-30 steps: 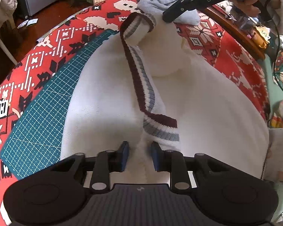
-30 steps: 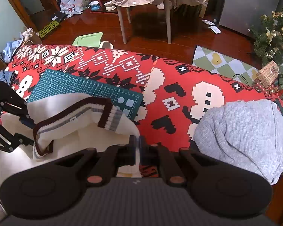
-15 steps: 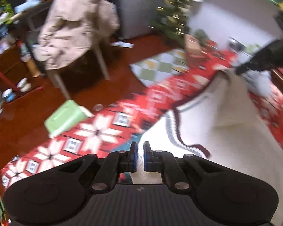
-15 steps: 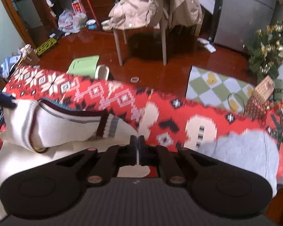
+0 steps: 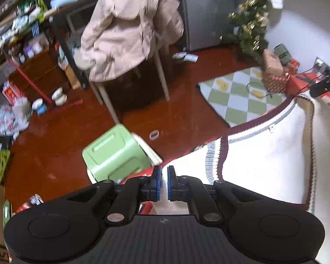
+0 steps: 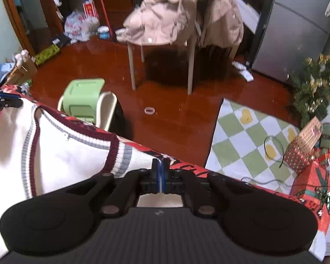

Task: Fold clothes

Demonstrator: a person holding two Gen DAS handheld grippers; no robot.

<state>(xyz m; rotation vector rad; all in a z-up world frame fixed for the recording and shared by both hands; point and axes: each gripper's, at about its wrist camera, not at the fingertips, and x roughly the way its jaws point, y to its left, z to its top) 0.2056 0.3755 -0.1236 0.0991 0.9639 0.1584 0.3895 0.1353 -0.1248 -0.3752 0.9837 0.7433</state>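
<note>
A white knit sweater (image 5: 264, 154) with maroon and grey striped neck trim hangs stretched between both grippers. My left gripper (image 5: 162, 182) is shut on one top corner, with white fabric showing between the blue pads. My right gripper (image 6: 160, 176) is shut on the other corner of the sweater (image 6: 72, 154). In the left wrist view the right gripper's black tip (image 5: 323, 85) holds the far corner at the upper right. In the right wrist view the left gripper (image 6: 6, 103) shows at the far left edge. The sweater's lower part is out of sight.
The red patterned tablecloth (image 6: 187, 169) runs under the sweater's edge. On the wooden floor beyond are a green stool (image 6: 81, 96), a chair draped with a beige coat (image 6: 182, 22), a green checked rug (image 6: 253, 143), wrapped gift boxes (image 6: 314, 180) and a small Christmas tree (image 6: 314, 88).
The left gripper, open over the flat sweater a second ago, has shut on it. Both grippers have lifted the sweater off the table, and both views now tilt up toward the room.
</note>
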